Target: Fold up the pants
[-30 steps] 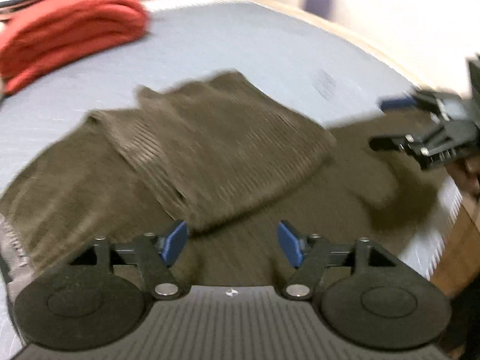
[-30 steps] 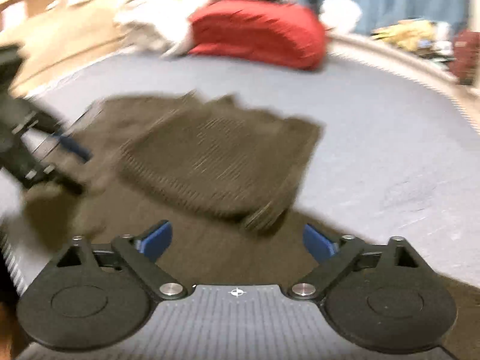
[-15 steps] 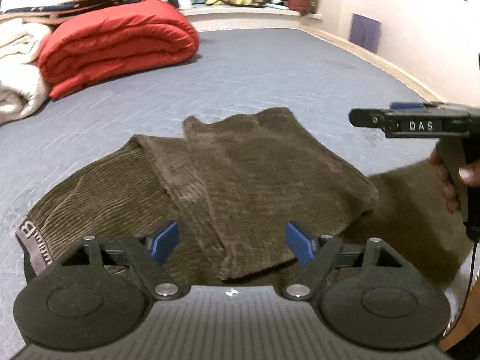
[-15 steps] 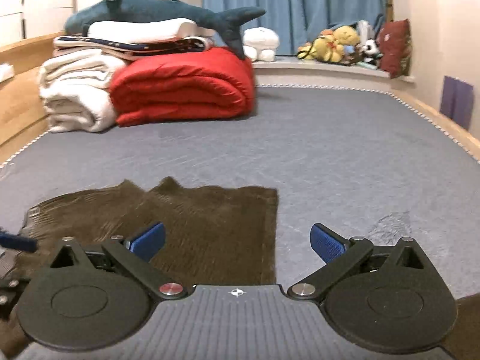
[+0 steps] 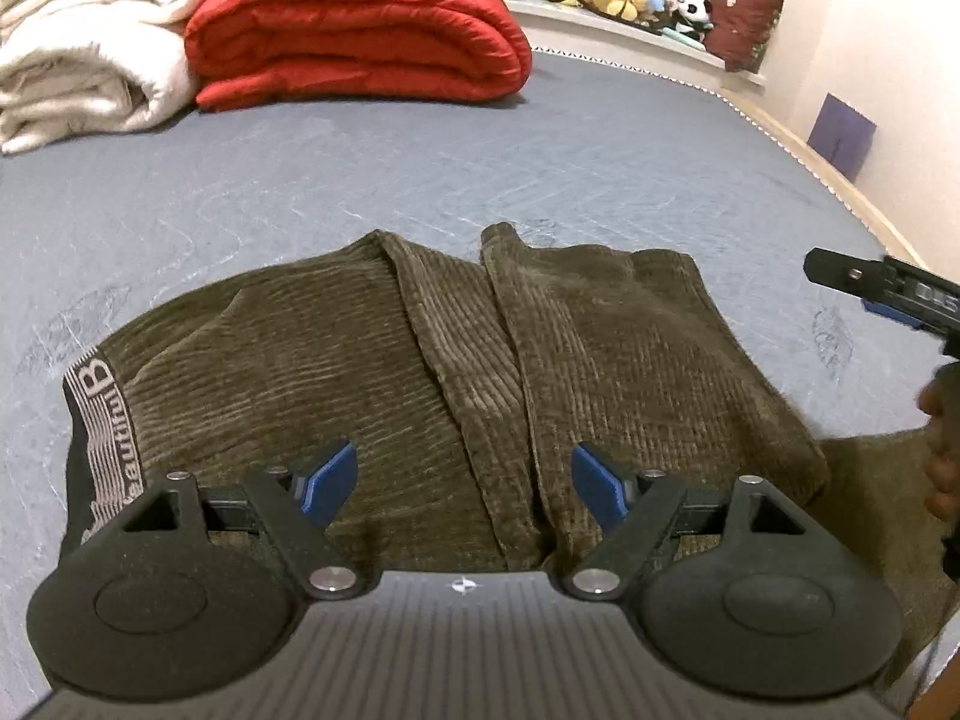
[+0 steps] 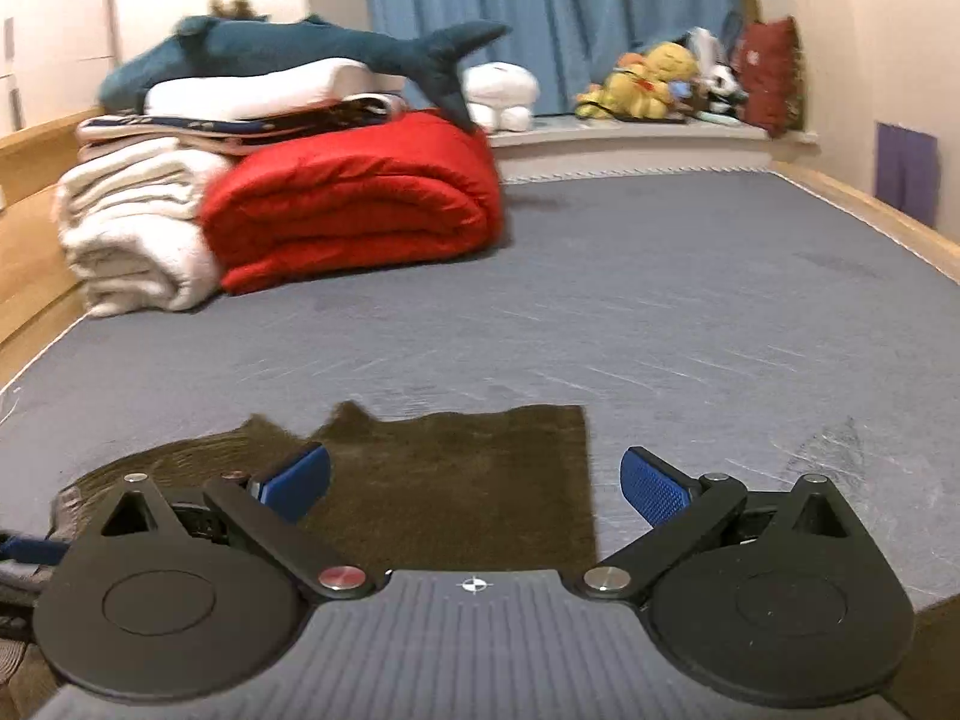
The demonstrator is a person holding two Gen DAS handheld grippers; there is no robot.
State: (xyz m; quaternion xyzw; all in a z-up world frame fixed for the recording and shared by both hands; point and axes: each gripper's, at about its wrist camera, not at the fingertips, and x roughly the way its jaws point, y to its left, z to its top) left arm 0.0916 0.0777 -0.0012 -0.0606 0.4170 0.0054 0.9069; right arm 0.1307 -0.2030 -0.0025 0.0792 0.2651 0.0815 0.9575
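Note:
Brown corduroy pants [image 5: 456, 360] lie folded on the grey-blue bed [image 5: 420, 180], the lettered waistband [image 5: 102, 426] at the left, the legs doubled over on top. My left gripper [image 5: 462, 483] is open and empty, just above the near edge of the pants. My right gripper [image 6: 474, 483] is open and empty, above the pants' right part [image 6: 456, 480]. The right gripper also shows in the left wrist view [image 5: 888, 294], off the pants' right side.
A rolled red duvet [image 5: 354, 30] and white blankets [image 5: 78, 60] sit at the far left of the bed. A plush shark [image 6: 312, 54] lies on the pile. Soft toys [image 6: 654, 84] line the window ledge. The wooden bed frame [image 6: 864, 210] runs along the right wall.
Both grippers have pulled back and risen from the pants, open throughout. The views tilted up toward the far end of the bed. The folded pants lie still and flatter.

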